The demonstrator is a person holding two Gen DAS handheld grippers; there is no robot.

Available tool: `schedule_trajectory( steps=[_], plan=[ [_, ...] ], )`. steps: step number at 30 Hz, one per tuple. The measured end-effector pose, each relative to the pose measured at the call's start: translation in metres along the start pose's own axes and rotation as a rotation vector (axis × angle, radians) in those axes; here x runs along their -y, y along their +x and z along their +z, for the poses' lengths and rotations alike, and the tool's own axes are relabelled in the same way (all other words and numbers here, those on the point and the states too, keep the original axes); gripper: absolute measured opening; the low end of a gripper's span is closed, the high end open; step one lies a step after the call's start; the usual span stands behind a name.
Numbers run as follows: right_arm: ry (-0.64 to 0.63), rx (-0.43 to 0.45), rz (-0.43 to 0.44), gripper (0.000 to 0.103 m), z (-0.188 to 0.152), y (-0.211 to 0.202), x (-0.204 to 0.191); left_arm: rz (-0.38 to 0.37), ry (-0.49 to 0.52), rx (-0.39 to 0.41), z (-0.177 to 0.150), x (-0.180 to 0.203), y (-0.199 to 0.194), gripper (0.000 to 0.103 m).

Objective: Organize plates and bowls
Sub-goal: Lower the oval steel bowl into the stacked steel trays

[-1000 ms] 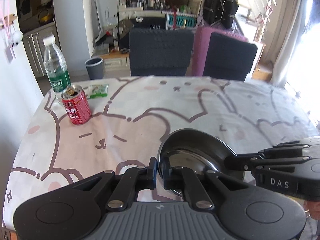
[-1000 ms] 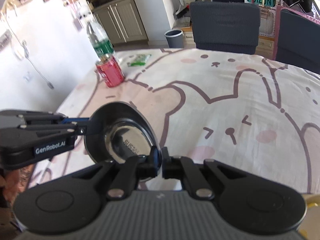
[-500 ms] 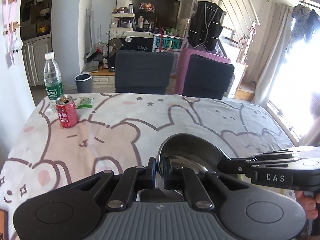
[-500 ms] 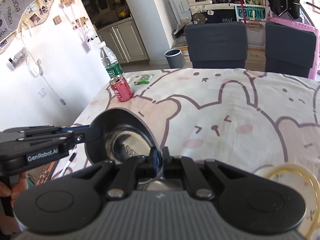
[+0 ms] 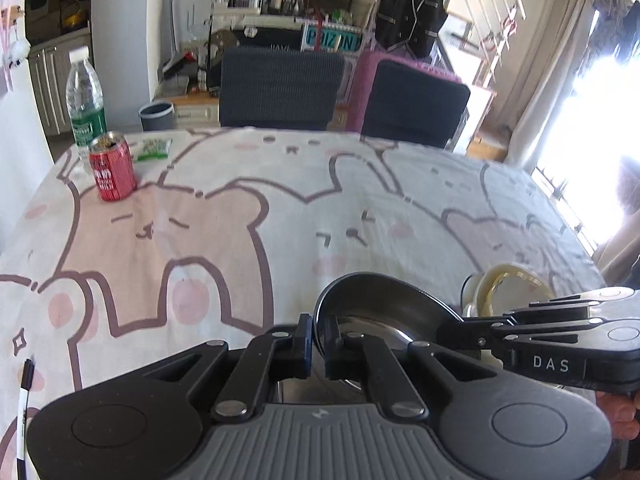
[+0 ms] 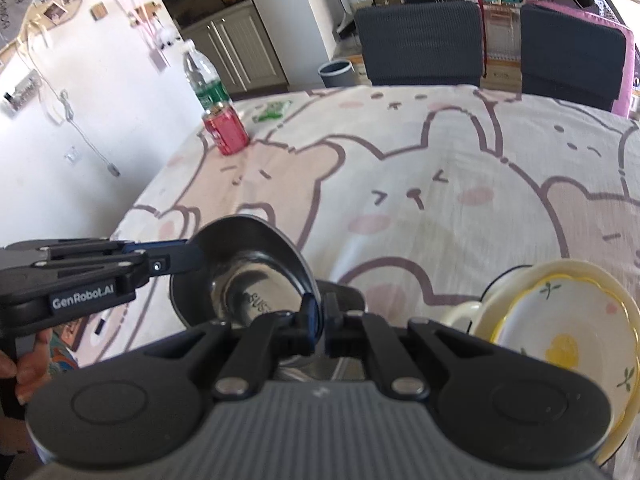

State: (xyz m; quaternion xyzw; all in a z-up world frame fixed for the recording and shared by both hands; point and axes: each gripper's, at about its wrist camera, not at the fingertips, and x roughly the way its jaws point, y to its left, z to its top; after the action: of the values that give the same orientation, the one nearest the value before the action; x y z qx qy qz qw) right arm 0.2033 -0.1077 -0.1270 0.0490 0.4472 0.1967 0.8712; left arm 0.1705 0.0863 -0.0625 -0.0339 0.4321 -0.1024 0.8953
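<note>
Bowl (image 6: 256, 276) of stainless steel is held off the cartoon-printed tablecloth (image 5: 280, 208) by both tools at once: the left gripper (image 5: 316, 340) is clamped on its near-left rim, and the right gripper (image 6: 320, 320) is clamped on the rim at the opposite side, each pair of jaws drawn together on the thin metal edge. The bowl is tilted, its shiny inside turned toward the cameras. Just to its right, a cream plate (image 6: 560, 332) with a yellow scalloped edge is seen leaning in what appears to be a rack or holder (its base is mostly hidden behind the right gripper, so this cannot be told for certain). From this it is judged that part of the sorting has been done, the plate being already stowed, while the bowl has not yet been set down anywhere. What is left, as far as can be shown, is for the bowl to be carried to its place near the plate and released. A red can (image 5: 112, 172), a water bottle (image 5: 85, 100) and a marker pen (image 5: 24, 400) are left untouched, well apart.
</note>
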Motion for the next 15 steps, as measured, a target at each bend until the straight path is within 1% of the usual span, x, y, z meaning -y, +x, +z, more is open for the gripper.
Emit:
schedule_trajectory(
  steps=[9, 15],
  plan=[
    [-0.013, -0.094, -0.023, 0.004, -0.007, 0.026, 0.001, 0.022, 0.034, -0.091, -0.009, -0.002, 0.031, 0.006],
    [-0.042, -0.135, -0.037, 0.005, -0.009, 0.041, -0.009, 0.063, 0.043, -0.128, -0.014, -0.008, 0.045, 0.004]
  ],
)
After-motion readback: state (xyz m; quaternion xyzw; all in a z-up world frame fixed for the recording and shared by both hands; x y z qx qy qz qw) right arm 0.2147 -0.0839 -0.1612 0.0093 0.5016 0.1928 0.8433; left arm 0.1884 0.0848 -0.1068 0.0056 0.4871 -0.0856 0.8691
